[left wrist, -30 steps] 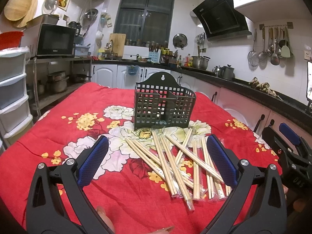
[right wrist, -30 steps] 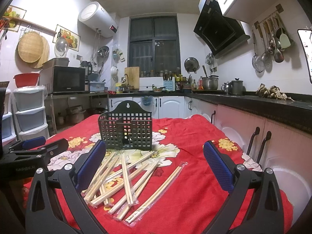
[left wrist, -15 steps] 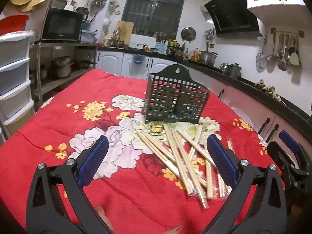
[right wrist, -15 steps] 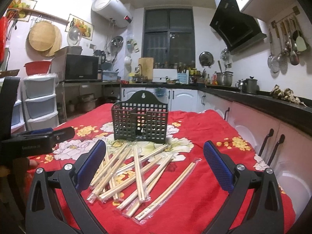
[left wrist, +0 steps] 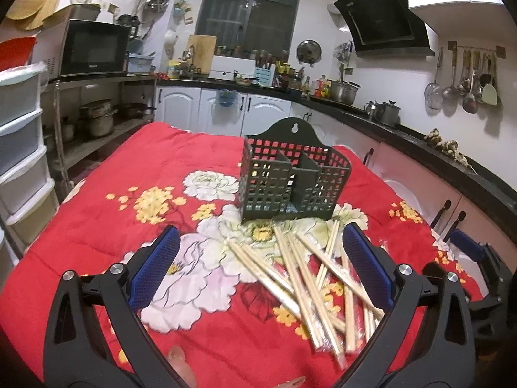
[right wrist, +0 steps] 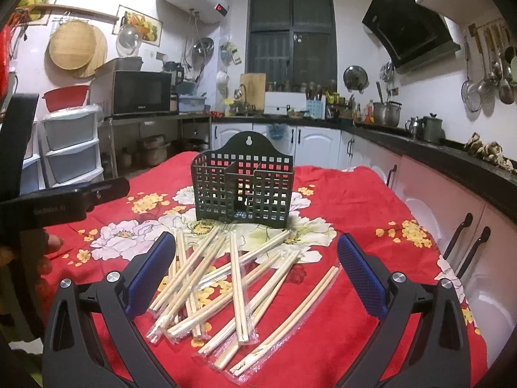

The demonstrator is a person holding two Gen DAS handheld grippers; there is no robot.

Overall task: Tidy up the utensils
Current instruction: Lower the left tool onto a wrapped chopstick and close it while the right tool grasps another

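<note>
Chopsticks are lying wrapped before the caddy; I am hovering both grippers wide open, empty, choosing a first pair.

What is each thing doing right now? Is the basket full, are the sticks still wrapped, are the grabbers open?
Dark green plastic grid utensil holder: upright, no chopsticks inside.
Pale wooden chopsticks in clear wrappers: scattered flat, crossing each other.
Left gripper: open, holding nothing.
Right gripper: open, holding nothing.
</note>
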